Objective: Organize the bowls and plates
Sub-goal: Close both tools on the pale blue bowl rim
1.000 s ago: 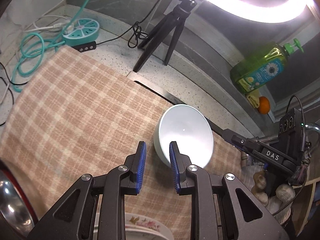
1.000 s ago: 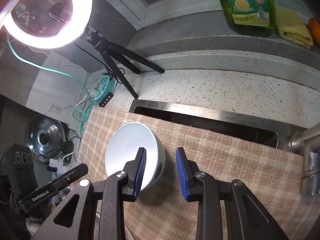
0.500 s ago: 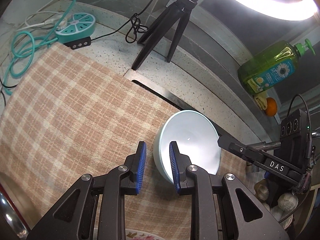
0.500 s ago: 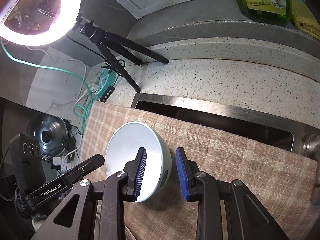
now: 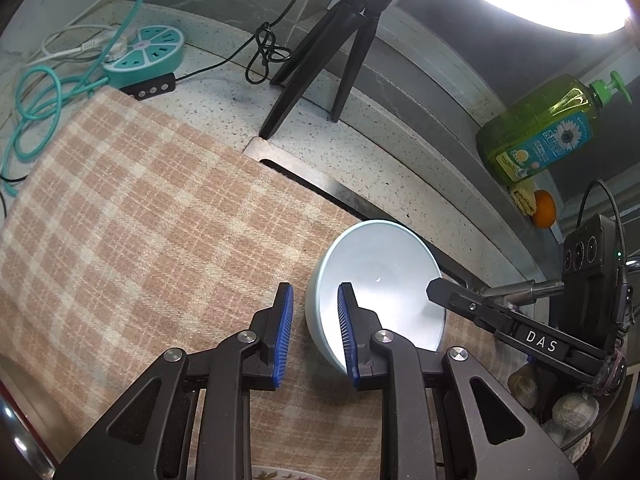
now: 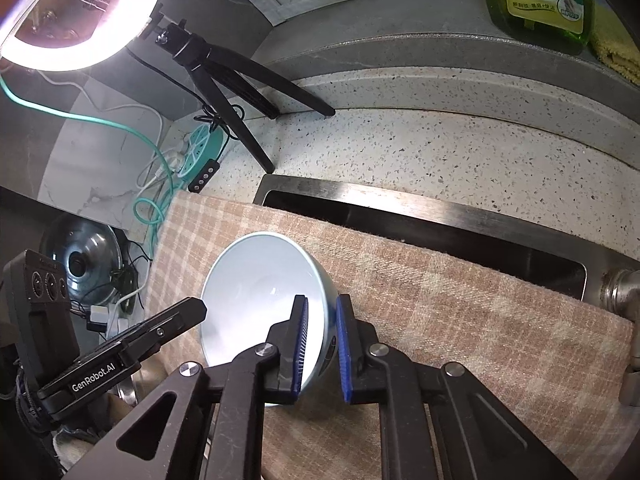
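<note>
Since the earlier frame both grippers have narrowed across the bowl (image 6: 260, 280), which now tilts on the cloth (image 5: 140, 216). Left gripper (image 5: 316, 332) straddles the near rim, closing, pads apparently apart from it. Right gripper (image 6: 322, 344) is closing and pinches the opposite wall.

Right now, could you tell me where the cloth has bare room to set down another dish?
The checked cloth lies bare between the bowl and the teal power strip. In the right wrist view, it is also bare from the bowl to the faucet base. Both claws crowd the bowl.
</note>
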Tool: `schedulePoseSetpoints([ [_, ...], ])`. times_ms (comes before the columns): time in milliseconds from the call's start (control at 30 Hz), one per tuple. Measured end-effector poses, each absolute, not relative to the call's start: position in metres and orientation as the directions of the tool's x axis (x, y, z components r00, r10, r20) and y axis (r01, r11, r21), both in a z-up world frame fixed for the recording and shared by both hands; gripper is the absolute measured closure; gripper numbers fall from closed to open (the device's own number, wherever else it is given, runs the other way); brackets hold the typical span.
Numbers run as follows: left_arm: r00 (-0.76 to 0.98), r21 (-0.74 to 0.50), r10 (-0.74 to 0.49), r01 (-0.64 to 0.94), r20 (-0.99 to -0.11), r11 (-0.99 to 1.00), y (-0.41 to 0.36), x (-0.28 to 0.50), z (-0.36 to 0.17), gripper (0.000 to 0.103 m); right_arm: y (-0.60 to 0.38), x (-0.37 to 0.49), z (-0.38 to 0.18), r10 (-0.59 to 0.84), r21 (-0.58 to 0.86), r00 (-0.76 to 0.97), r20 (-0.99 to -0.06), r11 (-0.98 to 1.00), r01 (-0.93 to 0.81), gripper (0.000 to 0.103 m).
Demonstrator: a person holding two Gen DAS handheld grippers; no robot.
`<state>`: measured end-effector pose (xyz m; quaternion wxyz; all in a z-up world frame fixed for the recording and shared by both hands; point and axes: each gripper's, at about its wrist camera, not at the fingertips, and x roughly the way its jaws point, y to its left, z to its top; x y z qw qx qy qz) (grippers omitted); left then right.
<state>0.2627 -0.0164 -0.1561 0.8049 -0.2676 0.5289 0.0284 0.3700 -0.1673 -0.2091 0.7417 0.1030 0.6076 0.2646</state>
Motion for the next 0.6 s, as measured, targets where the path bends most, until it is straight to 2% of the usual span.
schedulePoseSetpoints([
  [33, 0.438, -0.399, -0.238, -0.325, -0.867, 0.857, -0.0172, 0.2628, -0.1569, 0.088, -0.1669, 0.3701, -0.2087, 0.517, 0.473, 0.123, -0.847, 0.840, -0.267, 0.094],
  [200, 0.433, -0.394, -0.240, -0.313, -0.869, 0.864, -0.0214, 0.2649, -0.1596, 0.092, -0.1667, 0.3706, -0.2087, 0.506, 0.465, 0.123, -0.853, 0.846, -0.261, 0.095],
  [600, 0.450, -0.401, -0.240, -0.307, -0.860, 0.863, -0.0214, 0.2616, -0.1554, 0.092, -0.1626, 0.3678, -0.2065, 0.470, 0.426, 0.136, -0.872, 0.866, -0.262, 0.097],
])
